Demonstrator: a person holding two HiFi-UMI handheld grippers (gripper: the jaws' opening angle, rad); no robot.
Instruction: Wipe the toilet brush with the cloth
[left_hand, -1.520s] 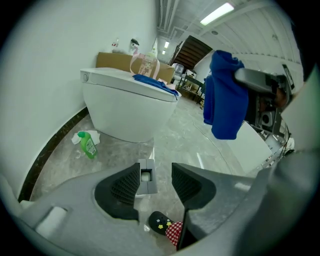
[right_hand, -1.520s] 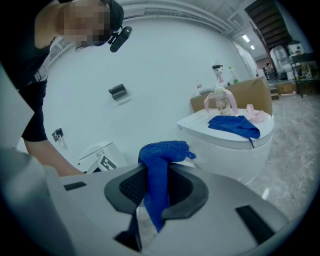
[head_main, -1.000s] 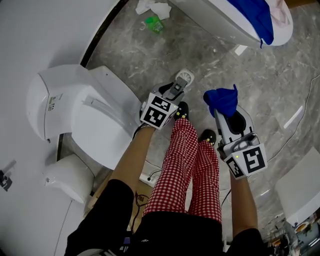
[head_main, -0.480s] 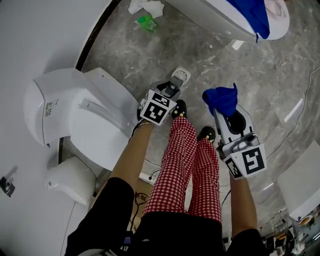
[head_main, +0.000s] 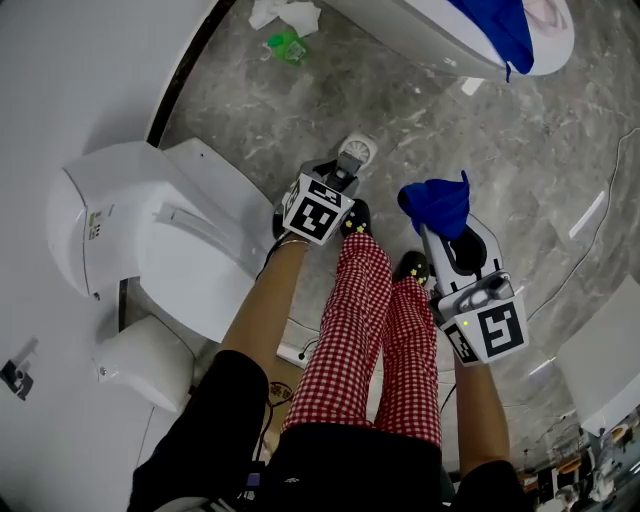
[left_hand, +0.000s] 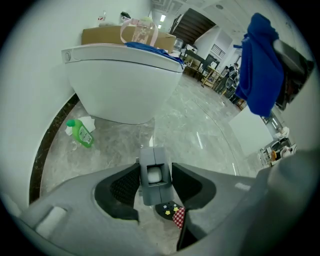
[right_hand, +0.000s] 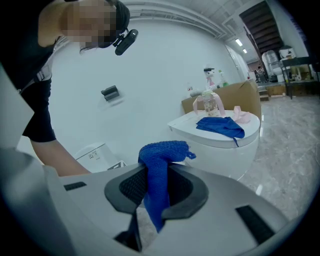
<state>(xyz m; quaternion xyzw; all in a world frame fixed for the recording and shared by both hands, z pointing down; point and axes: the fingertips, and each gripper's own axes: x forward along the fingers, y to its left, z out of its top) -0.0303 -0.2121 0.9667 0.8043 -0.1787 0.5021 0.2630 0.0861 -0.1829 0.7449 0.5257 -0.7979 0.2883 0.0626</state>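
Observation:
In the left gripper view my left gripper (left_hand: 154, 186) is shut on the grey, white-cored handle of the toilet brush (left_hand: 153, 161), seen end-on. The head view shows that gripper (head_main: 345, 172) just over the brush's round white base (head_main: 361, 150) on the floor. My right gripper (head_main: 446, 225) is shut on a blue cloth (head_main: 435, 203), held to the right of the brush and apart from it. In the right gripper view the cloth (right_hand: 159, 172) bunches above the jaws and hangs down between them. The brush bristles are hidden.
A white toilet (head_main: 150, 230) stands close at the left. A second toilet (head_main: 430, 45) at the top carries another blue cloth (head_main: 500, 25). A green bottle (head_main: 286, 46) and white tissue (head_main: 285, 12) lie by the wall. The person's legs in red checked trousers (head_main: 370, 330) stand between the grippers.
The right gripper with the cloth has drifted slightly left, towards the brush. The left gripper stays on the handle.

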